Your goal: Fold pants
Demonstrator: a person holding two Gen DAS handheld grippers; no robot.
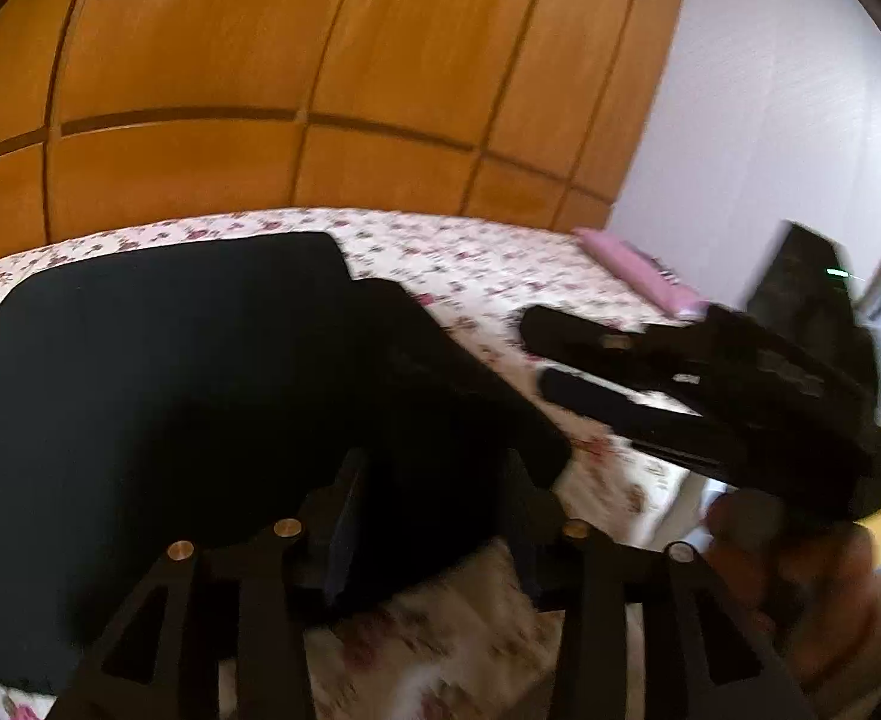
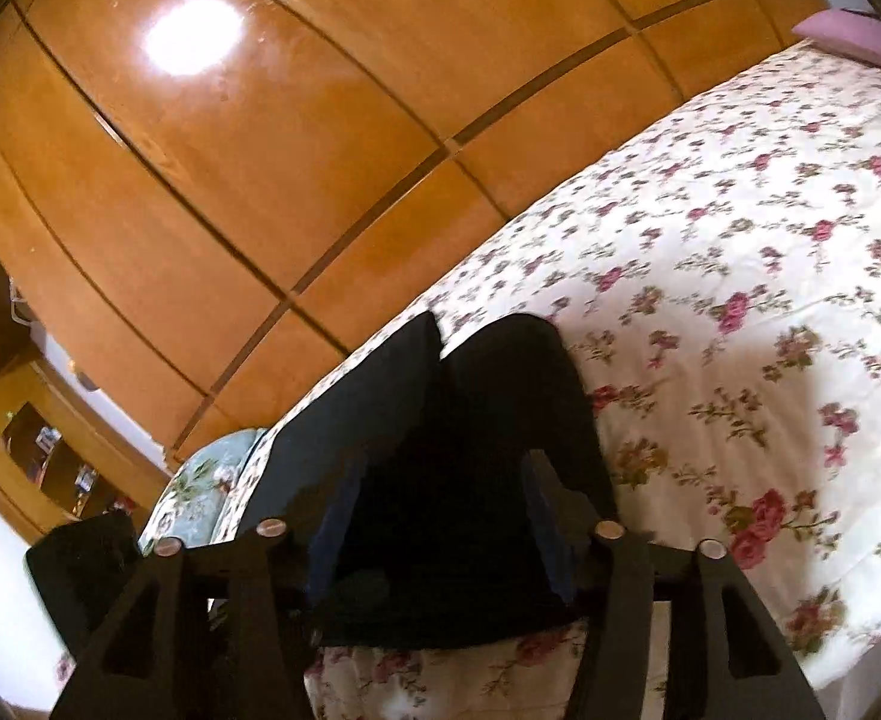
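Left hand-held gripper (image 1: 434, 516) jaws apart, right hand-held gripper (image 2: 440, 516) jaws apart, both angled downward

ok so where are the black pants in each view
Left wrist view: the black pants fill the left and centre, lying on the flowered bedspread, with the other gripper at the right.
Right wrist view: the pants sit low in the centre, running up between the gripper's fingers.
Shared landmark: the wooden wardrobe behind the bed.
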